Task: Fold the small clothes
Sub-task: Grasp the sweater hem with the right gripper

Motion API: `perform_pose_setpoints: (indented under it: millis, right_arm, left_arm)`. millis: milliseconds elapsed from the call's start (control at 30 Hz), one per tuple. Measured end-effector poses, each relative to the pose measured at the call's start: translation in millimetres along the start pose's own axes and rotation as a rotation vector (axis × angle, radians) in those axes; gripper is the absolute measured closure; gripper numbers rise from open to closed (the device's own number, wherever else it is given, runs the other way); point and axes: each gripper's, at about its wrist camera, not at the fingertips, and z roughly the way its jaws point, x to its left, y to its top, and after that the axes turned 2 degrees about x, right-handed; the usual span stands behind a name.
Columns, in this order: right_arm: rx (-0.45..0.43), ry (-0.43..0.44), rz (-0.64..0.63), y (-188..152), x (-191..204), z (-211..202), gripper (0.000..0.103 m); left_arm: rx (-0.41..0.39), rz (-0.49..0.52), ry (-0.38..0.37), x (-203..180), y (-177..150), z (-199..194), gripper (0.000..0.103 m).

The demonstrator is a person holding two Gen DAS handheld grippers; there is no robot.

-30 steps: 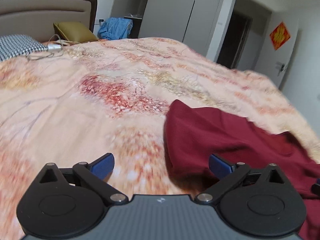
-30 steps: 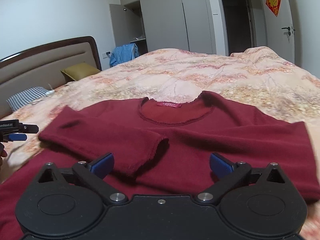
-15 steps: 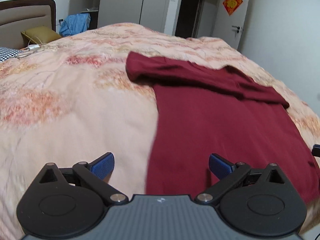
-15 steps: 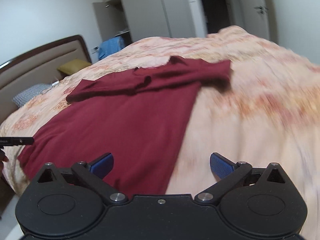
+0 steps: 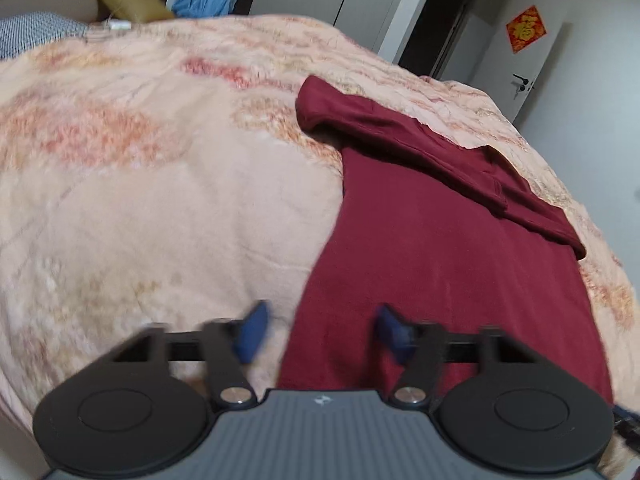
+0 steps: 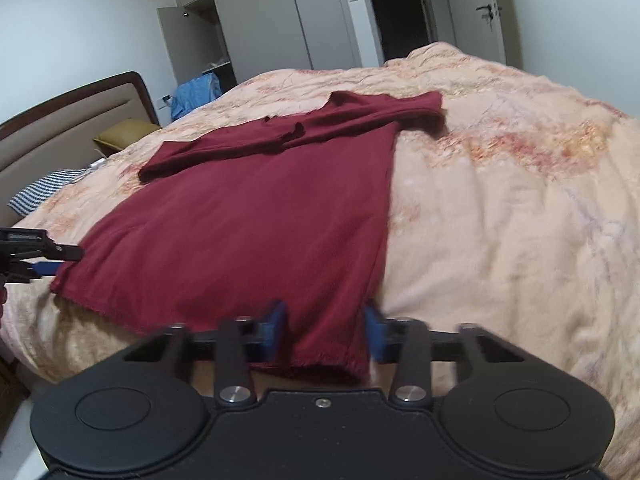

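Observation:
A dark red long-sleeved top (image 5: 440, 248) lies flat on the bed, both sleeves folded across its chest; it also shows in the right wrist view (image 6: 256, 216). My left gripper (image 5: 320, 334) is at the top's near left hem corner, its blue pads partly closed around the cloth edge and blurred. My right gripper (image 6: 324, 330) is at the near right hem corner, its pads narrowed around the hem. The left gripper also shows at the left edge of the right wrist view (image 6: 44, 260).
The bed has a peach floral quilt (image 5: 160, 200). A checked pillow (image 6: 44, 188), an olive cushion (image 6: 124, 136) and the headboard (image 6: 72, 112) are at the bed's head. Blue clothes (image 6: 196, 92) lie by the open wardrobe (image 6: 256, 24). The bed's near edge is just below both grippers.
Both grippers pulled back from the sleeves to the hem corners nearest me. Their jaws have narrowed from wide open and are closing around the hem.

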Motion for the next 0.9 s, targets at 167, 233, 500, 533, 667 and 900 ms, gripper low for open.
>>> perform_pose_setpoints:
  millis: [167, 233, 500, 533, 667, 900]
  right_arm:
    - [-0.033, 0.020, 0.012, 10.4, -12.4, -17.2, 0.096]
    - [-0.066, 0.022, -0.015, 16.5, -18.8, -29.8, 0.097]
    - [-0.137, 0.000, -0.122, 37.4, -51.6, -86.0, 0.097]
    - [-0.137, -0.006, -0.132, 35.9, -55.7, -92.4, 0.097]
    - [-0.116, -0.018, -0.159, 20.5, -72.1, -103.0, 0.097]
    - [-0.068, -0.006, -0.200, -9.3, -74.2, -77.2, 0.097]
  left_arm:
    - [0.025, -0.045, 0.011, -7.2, -1.1, -6.8, 0.094]
    - [0.016, -0.064, 0.027, -9.7, -2.1, -12.3, 0.097]
    - [-0.039, 0.037, 0.020, -64.0, -35.0, -68.2, 0.098]
    - [-0.042, 0.040, 0.006, -69.3, -42.3, -77.1, 0.098]
    - [-0.043, 0.027, -0.039, -79.5, -77.1, -100.8, 0.098]
    - [-0.047, -0.021, -0.018, -68.9, -107.7, -82.5, 0.098]
